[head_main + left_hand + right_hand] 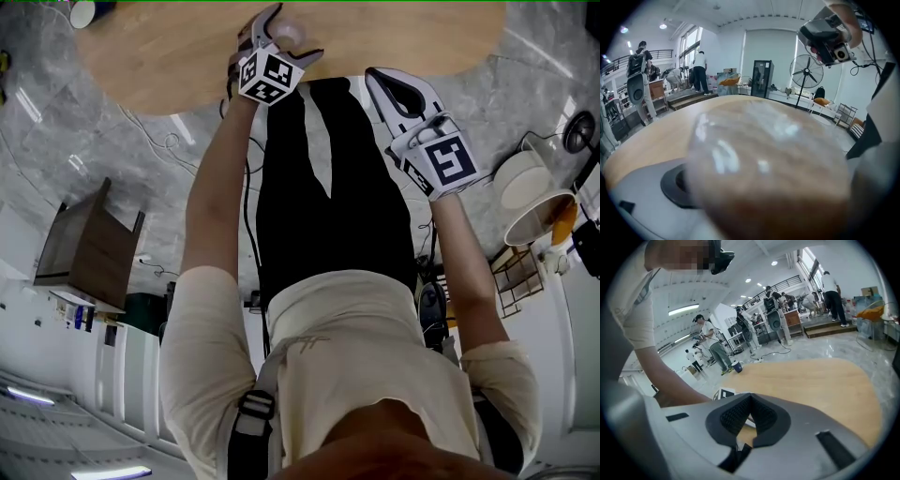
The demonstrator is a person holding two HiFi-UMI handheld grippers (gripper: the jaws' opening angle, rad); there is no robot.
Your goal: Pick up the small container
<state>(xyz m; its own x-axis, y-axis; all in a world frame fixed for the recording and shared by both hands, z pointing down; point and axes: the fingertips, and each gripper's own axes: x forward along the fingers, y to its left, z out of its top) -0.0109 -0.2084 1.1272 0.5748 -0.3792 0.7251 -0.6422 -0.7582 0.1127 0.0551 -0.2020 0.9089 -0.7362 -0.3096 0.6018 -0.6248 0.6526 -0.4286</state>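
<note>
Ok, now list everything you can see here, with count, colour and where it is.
small clear plastic container: 1, transparent, between the left gripper's jaws, above the table
oval wooden table: 1, light brown, in front of the person
blue mug: 1, blue, by the table's far edge
brown wooden stool: 1, dark brown, on the floor at the left
round buckets: 2, pale, on the floor at the right
standing fan: 1, black, across the room
left gripper: 1, grey-white, shut on the container
right gripper: 1, grey-white, jaws together with nothing between them, at the table's near edge
</note>
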